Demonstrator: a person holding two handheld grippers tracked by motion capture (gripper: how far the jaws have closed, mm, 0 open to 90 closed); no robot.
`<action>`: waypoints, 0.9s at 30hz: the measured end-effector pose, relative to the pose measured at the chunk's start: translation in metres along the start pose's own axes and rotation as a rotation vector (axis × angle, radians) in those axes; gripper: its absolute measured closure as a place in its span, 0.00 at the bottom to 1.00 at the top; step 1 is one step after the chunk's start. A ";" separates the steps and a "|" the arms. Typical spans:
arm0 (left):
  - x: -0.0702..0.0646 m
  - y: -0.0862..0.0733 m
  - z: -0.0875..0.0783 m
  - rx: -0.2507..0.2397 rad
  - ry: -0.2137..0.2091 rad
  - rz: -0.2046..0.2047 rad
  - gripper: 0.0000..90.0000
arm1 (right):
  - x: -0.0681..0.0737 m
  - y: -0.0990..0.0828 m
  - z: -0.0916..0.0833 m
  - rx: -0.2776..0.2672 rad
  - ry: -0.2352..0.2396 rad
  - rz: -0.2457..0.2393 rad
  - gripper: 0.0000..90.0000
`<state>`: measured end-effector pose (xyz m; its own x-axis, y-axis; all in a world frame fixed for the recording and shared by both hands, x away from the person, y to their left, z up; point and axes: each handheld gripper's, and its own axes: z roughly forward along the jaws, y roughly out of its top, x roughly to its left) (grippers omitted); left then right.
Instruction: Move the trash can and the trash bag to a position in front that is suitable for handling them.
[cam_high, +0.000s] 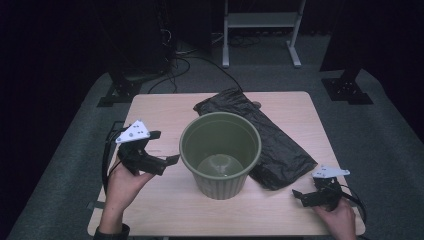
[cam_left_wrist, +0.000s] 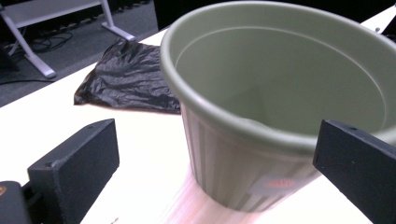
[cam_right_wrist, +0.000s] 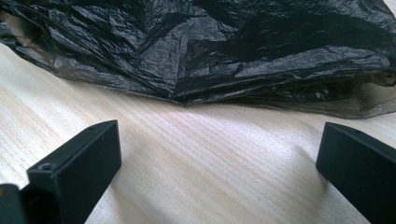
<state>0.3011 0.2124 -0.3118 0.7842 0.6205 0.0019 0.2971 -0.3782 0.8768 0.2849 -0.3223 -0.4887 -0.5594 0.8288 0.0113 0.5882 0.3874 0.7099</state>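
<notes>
An empty olive-green plastic bin (cam_high: 220, 150) stands upright in the middle of the wooden table (cam_high: 165, 205). A flat black plastic bag (cam_high: 277, 142) lies behind it and to its right. My left gripper (cam_high: 164, 146) is open, raised just left of the bin and pointing at its wall; in the left gripper view the bin (cam_left_wrist: 280, 93) stands close between the spread jaws of the gripper (cam_left_wrist: 217, 140), with the bag (cam_left_wrist: 126, 77) beyond. My right gripper (cam_high: 301, 197) is open, low at the table's front right, facing the bag's near edge (cam_right_wrist: 210, 51) across bare wood. Nothing sits between its jaws (cam_right_wrist: 219, 140).
The table's front edge runs just behind both hands. A white metal stand (cam_high: 260, 30) and cables (cam_high: 180, 65) are on the grey floor beyond the table. Dark equipment bases (cam_high: 117, 92) flank the far corners.
</notes>
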 end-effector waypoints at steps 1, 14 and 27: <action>-0.001 -0.004 -0.001 0.004 0.004 -0.002 0.00 | 0.000 0.000 0.000 0.000 0.003 -0.001 0.00; -0.007 -0.064 0.018 0.090 -0.005 -0.029 0.00 | 0.000 -0.001 -0.001 0.000 0.006 -0.005 0.00; -0.004 -0.126 0.056 0.202 0.012 -0.053 0.00 | 0.000 -0.002 -0.002 -0.001 0.005 -0.006 0.00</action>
<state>0.2911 0.2193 -0.4490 0.7581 0.6512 -0.0351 0.4423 -0.4739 0.7615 0.2823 -0.3238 -0.4885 -0.5657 0.8246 0.0107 0.5843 0.3916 0.7108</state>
